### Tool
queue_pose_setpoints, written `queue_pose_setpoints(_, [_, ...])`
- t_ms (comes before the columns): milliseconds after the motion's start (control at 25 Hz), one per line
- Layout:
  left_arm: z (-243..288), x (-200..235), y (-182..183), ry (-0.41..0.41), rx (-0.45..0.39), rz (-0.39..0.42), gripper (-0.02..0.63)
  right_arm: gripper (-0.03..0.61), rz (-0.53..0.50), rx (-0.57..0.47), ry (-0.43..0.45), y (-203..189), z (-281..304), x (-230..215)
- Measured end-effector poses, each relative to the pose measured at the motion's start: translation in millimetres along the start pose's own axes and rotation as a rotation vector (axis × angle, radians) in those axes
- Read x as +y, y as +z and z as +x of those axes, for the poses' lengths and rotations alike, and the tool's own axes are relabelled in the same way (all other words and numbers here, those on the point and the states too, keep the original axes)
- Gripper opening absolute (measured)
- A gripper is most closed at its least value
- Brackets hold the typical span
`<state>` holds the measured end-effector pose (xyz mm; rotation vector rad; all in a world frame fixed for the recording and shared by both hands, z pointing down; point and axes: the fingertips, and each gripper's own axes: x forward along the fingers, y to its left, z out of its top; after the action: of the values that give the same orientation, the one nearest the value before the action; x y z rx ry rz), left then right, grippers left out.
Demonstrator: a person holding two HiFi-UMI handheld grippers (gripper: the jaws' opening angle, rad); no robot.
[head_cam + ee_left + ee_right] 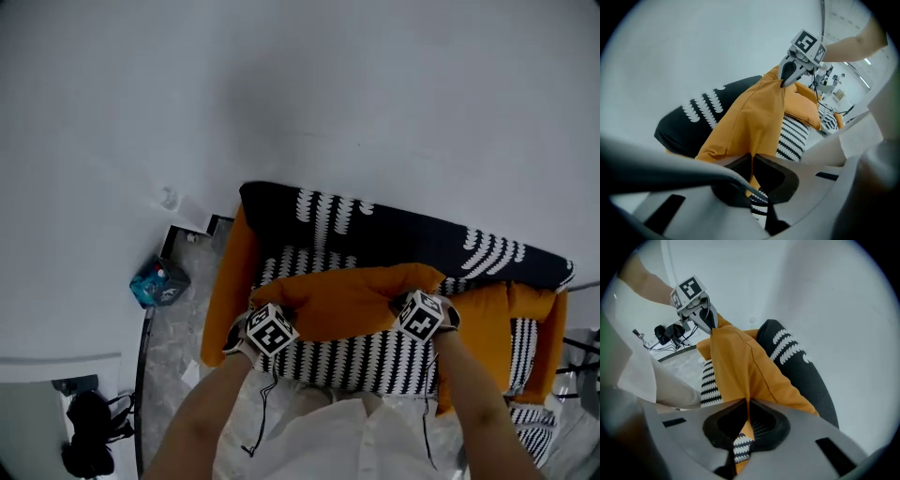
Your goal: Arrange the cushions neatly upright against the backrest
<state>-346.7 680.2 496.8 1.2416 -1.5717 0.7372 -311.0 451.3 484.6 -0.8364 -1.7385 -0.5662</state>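
Note:
An orange cushion (349, 300) hangs stretched between my two grippers above the sofa seat. My left gripper (272, 314) is shut on its left corner, and the fabric (750, 117) runs up from between its jaws. My right gripper (412, 302) is shut on the right corner, orange cloth (740, 366) pinched between its jaws. Below it lies a black-and-white striped cushion (356, 361). A second orange cushion (487, 323) leans at the right. The black patterned backrest (375, 225) stands against the wall.
The sofa has orange arms (230, 281) on both sides. A blue box (157, 283) sits on the marble floor (178, 337) at the left, with a black device (89, 431) and cables further left. A white wall (300, 94) rises behind.

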Motion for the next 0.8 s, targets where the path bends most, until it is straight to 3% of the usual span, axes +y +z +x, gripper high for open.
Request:
queue_pose_setpoints(120, [-10, 48, 14, 0.04, 0.011, 0.062, 0.035, 0.021, 0.051, -0.041, -0.023, 25, 3, -13])
queue_pose_setpoints(400, [8, 134, 34, 0.091, 0.055, 0.101, 0.035, 0.021, 0.19, -0.068, -0.057, 60, 31, -39])
queue_pose_setpoints(560, [22, 159, 38, 0.105, 0.086, 0.126, 0.035, 0.021, 0.232, -0.054, -0.055, 65, 56, -43])
queue_pose_setpoints(800, [33, 190, 54, 0.125, 0.058, 0.126, 0.035, 0.021, 0.264, -0.063, -0.104, 80, 62, -76])
